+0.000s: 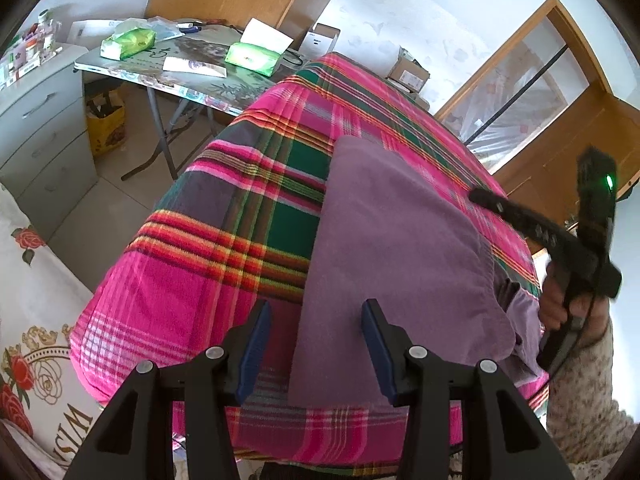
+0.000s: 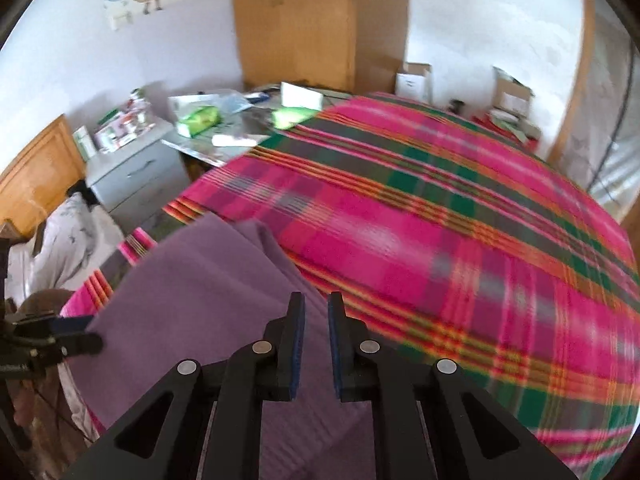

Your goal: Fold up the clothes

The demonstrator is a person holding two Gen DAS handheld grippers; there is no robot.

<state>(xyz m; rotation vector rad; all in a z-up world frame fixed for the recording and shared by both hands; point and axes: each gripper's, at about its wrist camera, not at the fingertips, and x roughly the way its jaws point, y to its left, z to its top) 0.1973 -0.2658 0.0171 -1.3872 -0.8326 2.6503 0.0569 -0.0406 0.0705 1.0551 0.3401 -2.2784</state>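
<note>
A purple garment [image 1: 400, 240] lies folded flat on the pink and green plaid bedcover [image 1: 224, 248], with a rumpled lighter purple part at its right edge. My left gripper [image 1: 316, 340] hovers open over the garment's near left edge, nothing between its pads. My right gripper [image 1: 480, 196], held by a hand [image 1: 556, 300], sits raised at the garment's right side. In the right wrist view my right gripper [image 2: 316, 340] shows only a narrow gap with nothing pinched; the garment [image 2: 200, 280] lies beneath it. My left gripper [image 2: 86, 332] shows at the left edge.
A folding table [image 1: 200, 84] with green tissue packs [image 1: 128, 42] stands beyond the bed. Grey drawers [image 1: 40, 120] are at the left, white floral bedding [image 1: 36, 320] at the near left, cardboard boxes [image 1: 408, 72] and a wooden door [image 1: 560, 128] behind.
</note>
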